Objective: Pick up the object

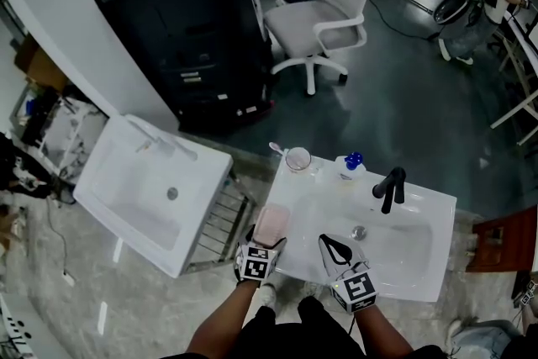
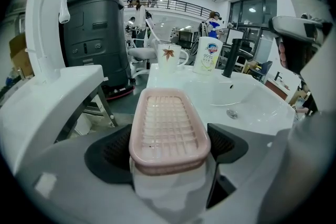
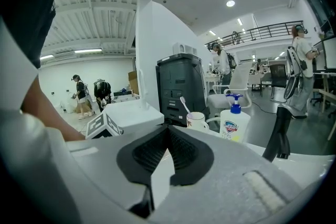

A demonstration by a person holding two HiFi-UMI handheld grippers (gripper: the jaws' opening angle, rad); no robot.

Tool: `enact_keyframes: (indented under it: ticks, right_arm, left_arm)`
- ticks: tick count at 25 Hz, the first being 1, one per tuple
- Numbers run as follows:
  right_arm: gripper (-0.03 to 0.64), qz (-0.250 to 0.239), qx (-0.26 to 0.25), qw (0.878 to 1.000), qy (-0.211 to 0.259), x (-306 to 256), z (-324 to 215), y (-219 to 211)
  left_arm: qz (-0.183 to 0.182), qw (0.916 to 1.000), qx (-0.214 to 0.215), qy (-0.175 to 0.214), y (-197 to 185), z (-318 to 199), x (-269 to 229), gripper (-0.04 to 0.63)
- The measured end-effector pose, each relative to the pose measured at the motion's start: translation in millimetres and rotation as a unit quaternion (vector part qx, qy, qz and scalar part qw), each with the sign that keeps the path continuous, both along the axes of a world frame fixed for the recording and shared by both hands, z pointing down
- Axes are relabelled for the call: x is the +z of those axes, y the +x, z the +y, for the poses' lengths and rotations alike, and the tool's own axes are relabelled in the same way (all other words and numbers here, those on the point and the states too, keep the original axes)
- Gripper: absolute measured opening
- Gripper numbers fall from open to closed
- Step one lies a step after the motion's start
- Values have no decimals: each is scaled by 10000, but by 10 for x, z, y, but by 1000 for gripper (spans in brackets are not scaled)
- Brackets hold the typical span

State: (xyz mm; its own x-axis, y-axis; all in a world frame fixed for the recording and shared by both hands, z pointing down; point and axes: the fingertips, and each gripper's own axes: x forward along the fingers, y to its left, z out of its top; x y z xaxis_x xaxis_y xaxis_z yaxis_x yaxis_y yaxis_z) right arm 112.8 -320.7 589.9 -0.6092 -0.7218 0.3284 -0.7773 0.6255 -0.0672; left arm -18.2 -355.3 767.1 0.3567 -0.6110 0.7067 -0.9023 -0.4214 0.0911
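Observation:
A pink soap dish point(image 1: 271, 223) with a grid floor lies on the left rim of the white sink point(image 1: 420, 206). In the left gripper view the soap dish point(image 2: 167, 123) fills the space between the two black pads point(image 2: 111, 153), which meet its long sides. My left gripper point(image 1: 269, 239) is wide and closed on the dish, which still rests on the rim. My right gripper point(image 1: 324, 239) hovers over the sink's front part, shut with nothing in it; its pads point(image 3: 181, 152) touch at the tips.
At the sink's back stand a black tap point(image 1: 389, 187), a soap pump bottle point(image 1: 351, 166) and a cup with a toothbrush point(image 1: 298, 159). A second white sink point(image 1: 151, 189) is at the left. Behind are a black cabinet point(image 1: 185, 29) and an office chair point(image 1: 328, 8).

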Motion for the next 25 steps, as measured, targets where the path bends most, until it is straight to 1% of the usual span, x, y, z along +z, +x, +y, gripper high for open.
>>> enact_keyframes:
  ticks: [6,10,15,19,25]
  right_arm:
    - [3,50,54,10000,47,-24,-37,24]
    - [3,60,93,9999,56,-23,-55,34]
    - [3,5,131,9998,166,-98,-90,14]
    - [3,-34,192,9994,272,-167,-114,3]
    - [3,-33,300,9988,385,-238,-131,10]
  left_arm:
    - [18,9999,16,117,-37,14,-40,462]
    - [33,9997,24,260,-89,-9,-167,462]
    - [45,9986,-20,524,-136,-36,-388,462]
    - [131,9974,-96,705,-176,-40,-583,462]
    - [246,9935,-88,1110,-197,-84,-978,462]
